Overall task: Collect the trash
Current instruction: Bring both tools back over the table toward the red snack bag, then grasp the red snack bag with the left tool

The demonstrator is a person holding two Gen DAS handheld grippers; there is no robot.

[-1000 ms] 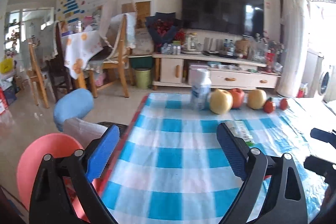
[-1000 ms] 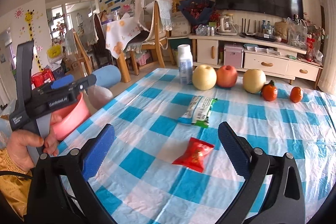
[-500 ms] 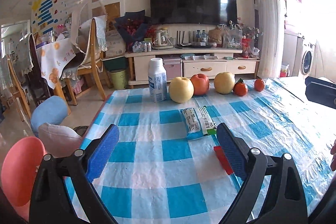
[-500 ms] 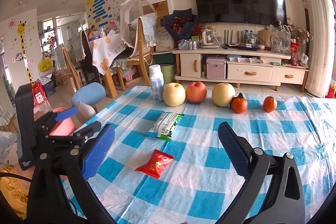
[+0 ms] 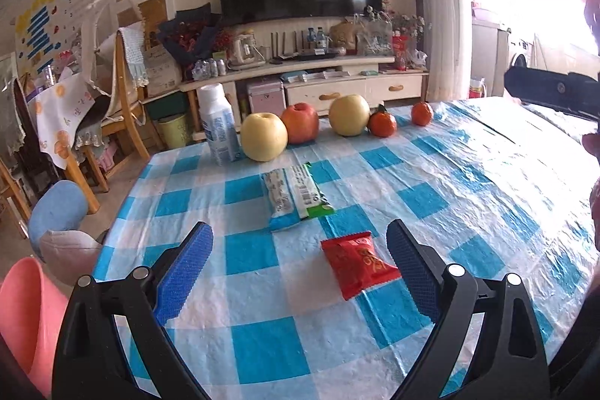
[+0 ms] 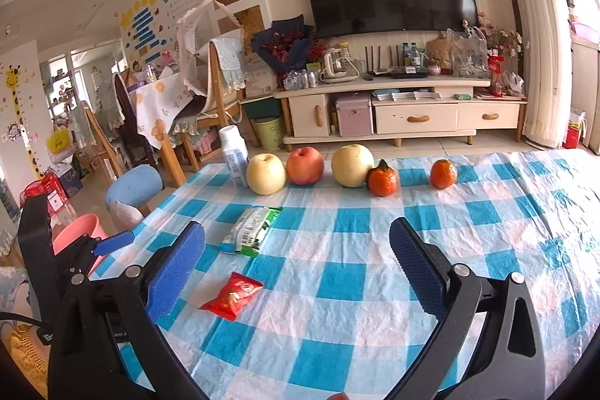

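A red snack packet [image 5: 358,263] lies on the blue-and-white checked table [image 5: 468,175], just ahead of my open, empty left gripper [image 5: 298,263] and nearer its right finger. A white-and-green wrapper [image 5: 296,195] lies beyond it. In the right wrist view the red packet [image 6: 232,295] and the wrapper [image 6: 253,229] lie left of centre, near the left finger of my open, empty right gripper [image 6: 296,259]. A pink bin [image 5: 22,317] stands off the table's left edge; it also shows in the right wrist view [image 6: 77,235].
A white bottle [image 5: 219,126], two pale pears [image 5: 264,137], a red apple [image 5: 300,122] and two oranges [image 5: 381,124] line the table's far edge. A blue stool [image 5: 56,212] and wooden chairs stand left. The left gripper's body [image 6: 56,250] shows at left in the right wrist view.
Both grippers have swung right and now face the table squarely. The red packet has come into full view between the left gripper's fingers. Both stay open.
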